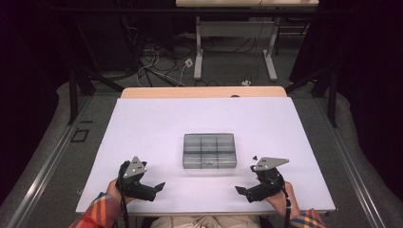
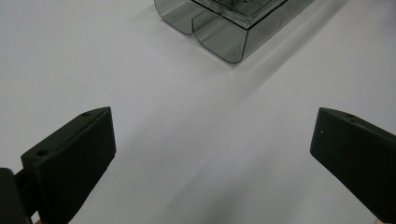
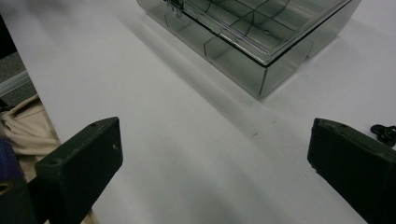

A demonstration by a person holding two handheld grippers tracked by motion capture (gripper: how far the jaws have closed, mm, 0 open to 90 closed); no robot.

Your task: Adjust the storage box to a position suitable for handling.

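Observation:
A clear grey plastic organiser box (image 1: 209,150) with several compartments and a shut lid lies at the middle of the white table (image 1: 157,118). My left gripper (image 1: 160,186) rests near the front edge, left of the box, jaws wide apart and nothing between them; its view shows the box's corner (image 2: 224,28) ahead. My right gripper (image 1: 239,191) sits at the front right, also open and holding nothing, with the box (image 3: 252,32) ahead in its view. A small black part (image 1: 254,157) lies on the table just right of the box, seen again as a small black part (image 3: 385,134) beside the right jaw.
The table's front edge runs close behind both hands. A light wooden strip (image 1: 204,92) borders the far edge. Beyond it stand another table's white legs (image 1: 198,52) and loose cables on the floor. Metal rails flank both sides.

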